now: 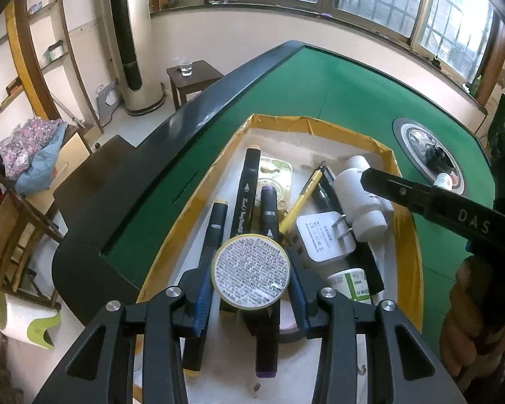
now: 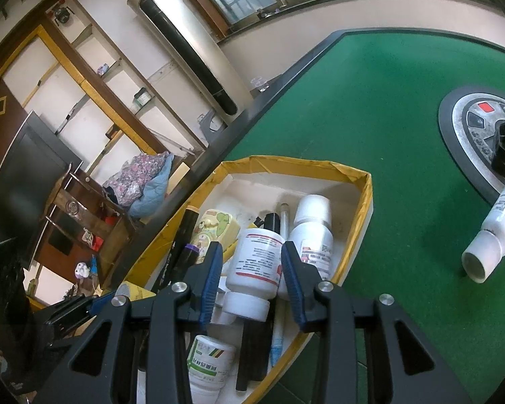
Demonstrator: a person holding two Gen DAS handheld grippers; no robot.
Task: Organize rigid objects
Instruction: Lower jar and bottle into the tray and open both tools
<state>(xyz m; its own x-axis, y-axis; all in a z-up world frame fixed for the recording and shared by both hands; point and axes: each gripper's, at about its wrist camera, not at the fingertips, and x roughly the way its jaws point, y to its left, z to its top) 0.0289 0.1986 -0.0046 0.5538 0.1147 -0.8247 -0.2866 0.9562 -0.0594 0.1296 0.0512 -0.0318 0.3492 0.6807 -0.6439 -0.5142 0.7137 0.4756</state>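
Round tin (image 1: 250, 271), printed label face toward the camera, sits clamped between the blue pads of the left gripper (image 1: 250, 274); both pads press its rim, tin raised over the near end of the yellow-edged box (image 1: 409, 269). Directly beyond and below the left fingertips: three black markers (image 1: 244, 195) lying lengthwise in the box. Ahead and to the right of them, a yellow pen (image 1: 301, 202), a white plug adapter (image 1: 321, 237) and a white bottle (image 1: 357, 192) on its side. A green-labelled pill bottle (image 1: 351, 284) lies just right of the left gripper's right finger.

Right gripper (image 2: 252, 269) closed on a white medicine bottle (image 2: 257, 264), cap end toward the camera, pads against both sides of its body, held over the same box. A second white bottle lies just right of it in the box. Well to the right of this gripper, outside the box, another white bottle (image 2: 495, 232) lies on the green table (image 2: 370, 101), near the round centre panel (image 2: 468, 128).
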